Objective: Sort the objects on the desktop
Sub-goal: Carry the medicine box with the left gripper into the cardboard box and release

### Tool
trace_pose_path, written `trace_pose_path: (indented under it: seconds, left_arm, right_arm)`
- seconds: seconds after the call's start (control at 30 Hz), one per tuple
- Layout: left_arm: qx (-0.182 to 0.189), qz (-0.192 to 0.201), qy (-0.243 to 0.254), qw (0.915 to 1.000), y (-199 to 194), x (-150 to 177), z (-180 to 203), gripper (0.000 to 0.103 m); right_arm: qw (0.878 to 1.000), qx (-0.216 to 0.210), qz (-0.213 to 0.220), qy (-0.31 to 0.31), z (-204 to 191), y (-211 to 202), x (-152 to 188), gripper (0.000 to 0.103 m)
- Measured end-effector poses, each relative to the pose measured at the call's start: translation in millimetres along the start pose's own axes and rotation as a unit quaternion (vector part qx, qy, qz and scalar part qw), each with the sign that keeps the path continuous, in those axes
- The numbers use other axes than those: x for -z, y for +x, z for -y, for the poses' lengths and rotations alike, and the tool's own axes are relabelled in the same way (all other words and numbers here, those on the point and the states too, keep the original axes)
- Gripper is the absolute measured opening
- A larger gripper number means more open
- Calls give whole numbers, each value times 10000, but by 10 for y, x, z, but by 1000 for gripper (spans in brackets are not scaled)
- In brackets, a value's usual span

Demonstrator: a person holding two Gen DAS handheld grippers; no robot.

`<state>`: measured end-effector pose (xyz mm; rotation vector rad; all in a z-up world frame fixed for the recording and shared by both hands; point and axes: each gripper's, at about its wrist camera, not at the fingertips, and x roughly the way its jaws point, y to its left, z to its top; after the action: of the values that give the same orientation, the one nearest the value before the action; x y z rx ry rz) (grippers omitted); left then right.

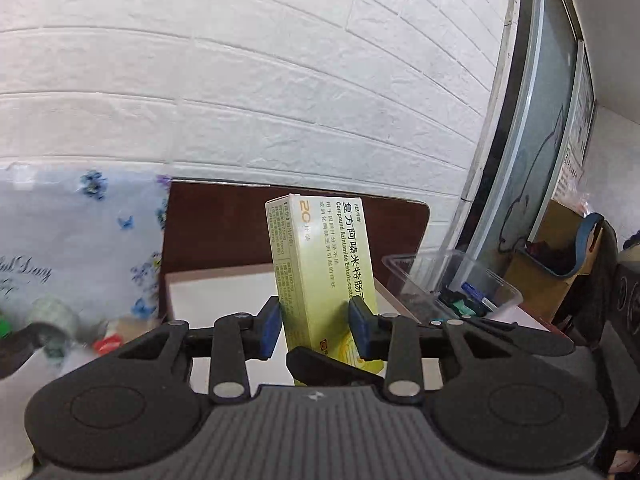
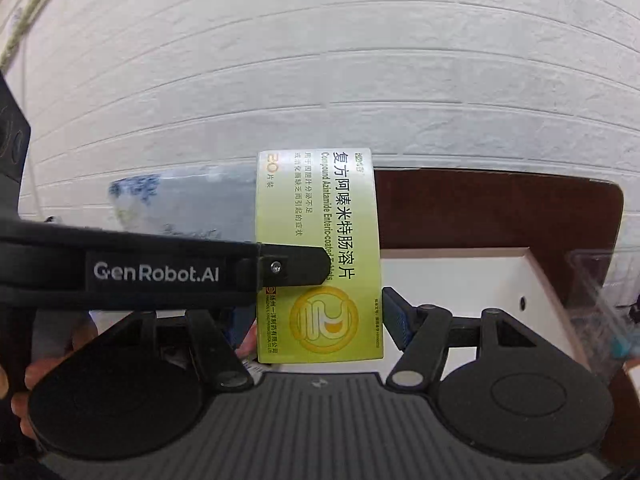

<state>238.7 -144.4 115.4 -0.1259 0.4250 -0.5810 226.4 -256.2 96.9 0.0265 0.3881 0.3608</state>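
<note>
A yellow-green medicine box (image 1: 320, 264) stands upright in the air, and both grippers hold it. In the left wrist view my left gripper (image 1: 316, 320) is shut on it, with a blue pad on each side near its lower half. The black tip of a right-gripper finger (image 1: 324, 368) crosses the foot of the box. In the right wrist view the box (image 2: 320, 208) shows its broad printed face between the fingers of my right gripper (image 2: 320, 320). The right pad (image 2: 394, 320) presses its edge, and the left pad is hidden. A left-gripper finger (image 2: 292, 268) lies across the box's face.
A white brick wall fills the background. Below it are a dark brown board (image 1: 224, 220) and a white surface (image 2: 460, 280). A clear plastic bin (image 1: 452, 280) with pens sits to the right, a flowered bag (image 1: 80, 240) to the left. A hand (image 2: 40, 372) shows at lower left.
</note>
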Motion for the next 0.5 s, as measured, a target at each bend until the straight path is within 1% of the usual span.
trace_pose_path:
  seconds: [0.1,0.27,0.37,0.43,0.5]
  left_arm:
    - [-26,-246,-126,9996,380,0,-101,38]
    - [-100,-869,-171,9960,1010,115,-252,38]
    - [-176,-1250,-201,9918,1353,180,-309,35]
    - [-213,-1509,-280,9879,1562,217,-356,33]
    - [-230,-1737,-340,9839,1733,241,-402,28]
  right_arm:
    - [9990,110,-395,183,198,365,-85,65]
    - [9924,344,-1170,140,439,883,71,65]
    - [9851,435,-1639,274,596,1217,171,65]
    - [9782,497,-1979,390,732,1429,230,65]
    - [9701,560,-2318,460,835,1599,290,65]
